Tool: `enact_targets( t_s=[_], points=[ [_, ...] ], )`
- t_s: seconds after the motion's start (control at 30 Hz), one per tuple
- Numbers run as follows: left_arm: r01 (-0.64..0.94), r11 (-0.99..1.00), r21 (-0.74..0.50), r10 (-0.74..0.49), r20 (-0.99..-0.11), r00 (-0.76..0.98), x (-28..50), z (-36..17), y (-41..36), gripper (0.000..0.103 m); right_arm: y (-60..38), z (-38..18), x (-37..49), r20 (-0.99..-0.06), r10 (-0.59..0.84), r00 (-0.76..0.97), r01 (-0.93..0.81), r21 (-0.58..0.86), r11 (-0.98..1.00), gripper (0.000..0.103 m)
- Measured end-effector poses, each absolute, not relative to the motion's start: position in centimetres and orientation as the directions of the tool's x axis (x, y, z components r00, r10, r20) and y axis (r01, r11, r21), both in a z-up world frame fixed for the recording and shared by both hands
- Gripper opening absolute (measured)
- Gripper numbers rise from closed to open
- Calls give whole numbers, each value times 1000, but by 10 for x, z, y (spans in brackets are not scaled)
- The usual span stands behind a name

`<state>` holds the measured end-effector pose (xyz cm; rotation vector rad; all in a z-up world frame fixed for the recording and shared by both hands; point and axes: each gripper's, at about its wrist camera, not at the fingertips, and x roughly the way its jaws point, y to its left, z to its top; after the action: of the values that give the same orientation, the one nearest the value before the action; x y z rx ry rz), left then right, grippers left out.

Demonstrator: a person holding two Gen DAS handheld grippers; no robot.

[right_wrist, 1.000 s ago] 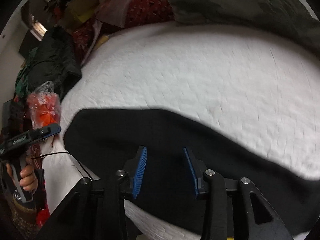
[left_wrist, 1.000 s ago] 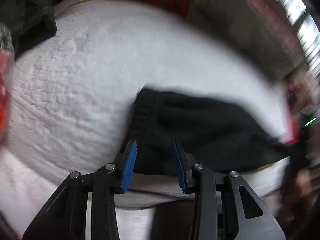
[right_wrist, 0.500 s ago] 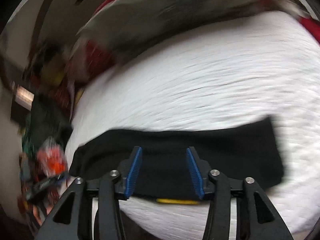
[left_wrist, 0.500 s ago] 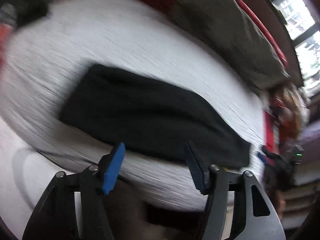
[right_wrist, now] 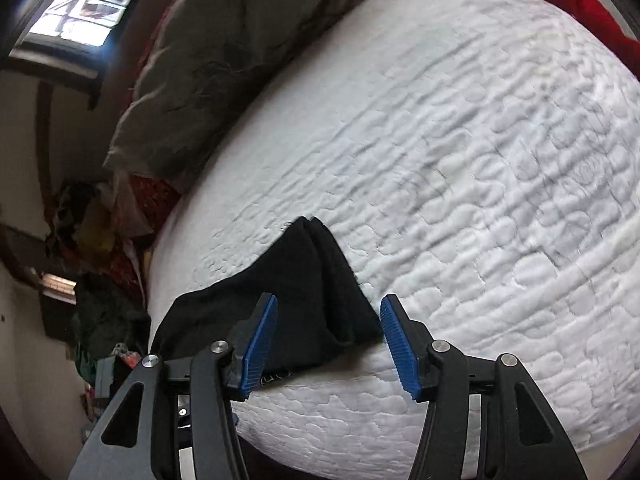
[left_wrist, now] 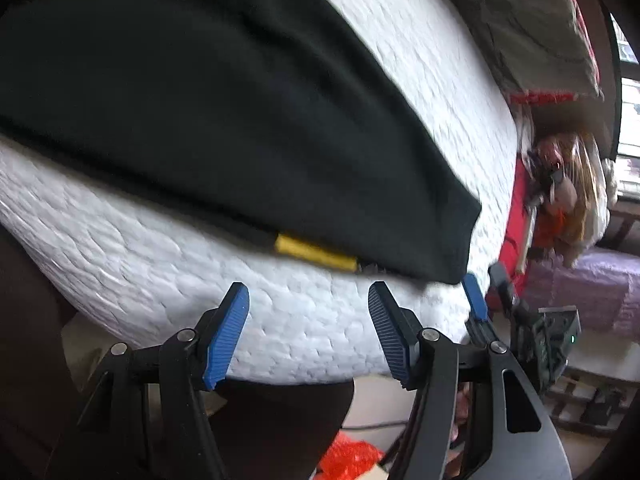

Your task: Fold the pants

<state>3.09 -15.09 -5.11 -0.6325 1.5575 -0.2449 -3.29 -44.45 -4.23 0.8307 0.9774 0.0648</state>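
Black pants (left_wrist: 200, 100) lie folded lengthwise in a long strip on the white quilted mattress (left_wrist: 280, 320), with a yellow tag (left_wrist: 316, 254) poking out at their near edge. My left gripper (left_wrist: 308, 294) is open over the mattress edge, just short of the tag, with nothing between its pads. A blue finger (left_wrist: 475, 302) of the right gripper shows by the strip's right corner. In the right wrist view the pants' narrow end (right_wrist: 304, 272) lies between the jaws of my right gripper (right_wrist: 329, 306), which are opening. Its pads do not press on the cloth.
An olive-grey pillow (right_wrist: 224, 60) lies along the far side of the mattress (right_wrist: 480, 160), with red fabric (right_wrist: 580, 8) beyond it. Piled clothes and bags (right_wrist: 100, 240) crowd the floor at the left. A purple bundle (left_wrist: 592, 288) and clutter stand off the mattress's right end.
Both grippers have opened wider and swept along the pants toward their end. The left view now shows the near edge with the yellow tag; the right view has rolled onto the pants' narrow end.
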Motion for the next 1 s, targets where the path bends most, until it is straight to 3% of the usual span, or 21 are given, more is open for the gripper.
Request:
enact_targets(
  t_s=[0.17,0.33,0.5,0.7,1.0],
  points=[
    [-310,781,-542,-540,-836,98,33,-50,-114,61,-429,-43,-25,-706,437,557,212,630,747,56],
    [-373,743,-556,-568,-818,89,35,-72,-102,61,-413,-50,-15,-727,432,533,187,600,778,48],
    [-427,718,-549,-577,-813,76,37,-84,-78,61,-402,-51,-10,-735,418,533,173,578,797,46],
    [-448,665,-598,-629,-771,95,35,-74,-67,60,-385,-50,-4,-786,368,496,126,485,865,24],
    [-472,632,-614,-648,-753,112,41,-82,-47,57,-376,-48,0,-794,361,489,130,476,870,25]
  ],
)
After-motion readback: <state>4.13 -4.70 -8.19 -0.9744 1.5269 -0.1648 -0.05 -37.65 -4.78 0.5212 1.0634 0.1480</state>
